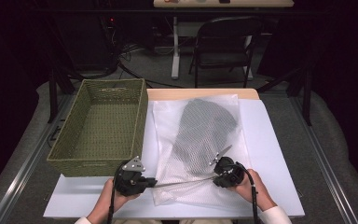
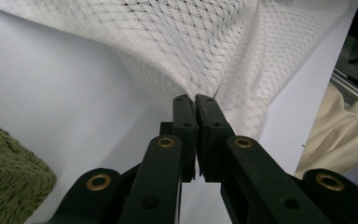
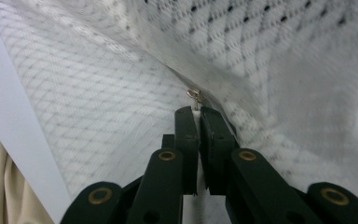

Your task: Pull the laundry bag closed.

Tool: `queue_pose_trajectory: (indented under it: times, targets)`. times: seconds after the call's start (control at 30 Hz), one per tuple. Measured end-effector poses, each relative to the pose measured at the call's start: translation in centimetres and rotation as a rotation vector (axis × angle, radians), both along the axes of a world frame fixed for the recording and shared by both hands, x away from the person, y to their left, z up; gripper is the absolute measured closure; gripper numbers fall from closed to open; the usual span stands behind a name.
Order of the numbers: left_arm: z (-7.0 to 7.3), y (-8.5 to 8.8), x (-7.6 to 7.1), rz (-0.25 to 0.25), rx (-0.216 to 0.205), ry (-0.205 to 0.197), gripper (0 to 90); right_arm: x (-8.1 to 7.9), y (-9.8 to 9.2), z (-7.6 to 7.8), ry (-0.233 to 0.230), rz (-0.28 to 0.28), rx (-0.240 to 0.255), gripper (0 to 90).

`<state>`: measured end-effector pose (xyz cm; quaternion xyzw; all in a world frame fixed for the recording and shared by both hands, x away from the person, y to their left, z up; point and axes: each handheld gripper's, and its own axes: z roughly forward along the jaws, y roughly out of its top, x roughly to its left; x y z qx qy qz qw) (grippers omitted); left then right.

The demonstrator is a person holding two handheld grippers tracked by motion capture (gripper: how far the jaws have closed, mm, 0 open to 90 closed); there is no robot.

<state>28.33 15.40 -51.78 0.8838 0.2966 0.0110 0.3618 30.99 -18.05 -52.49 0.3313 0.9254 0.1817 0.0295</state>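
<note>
Between both grippers, mesh bag (image 1: 200, 140), left gripper (image 2: 196, 100) pinching its edge, right gripper (image 3: 196, 112) clamped, seemingly on zipper pull (image 3: 194, 94).

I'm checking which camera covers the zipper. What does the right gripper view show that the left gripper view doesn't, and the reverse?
Right gripper view: a small metal zipper pull just beyond the tips of the right claw, which is shut on a white tab hanging from it, and dark cloth behind the mesh.
Left gripper view: the green woven basket, with the left claw shut on a corner of the bag.
Both: the white mesh bag and the white tabletop.
</note>
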Motion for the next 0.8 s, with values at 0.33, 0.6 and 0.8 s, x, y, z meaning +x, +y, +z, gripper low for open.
queue_pose_trajectory:
  times: [0.33, 0.6, 0.8]
  targets:
    - [-0.1, 0.0, 0.0, 0.002, 0.004, 0.001, 87.3, -0.1, -1.6, 0.1, 0.006, -0.03, -0.001, 86.3]
    - [-0.1, 0.1, 0.1, 0.004, 0.009, 0.003, 87.3, -0.2, -2.8, 0.2, 0.006, -0.055, 0.006, 86.3]
    - [-0.1, 0.1, 0.1, 0.007, 0.015, 0.002, 87.3, -0.5, -3.6, 0.3, 0.01, -0.078, 0.007, 86.3]
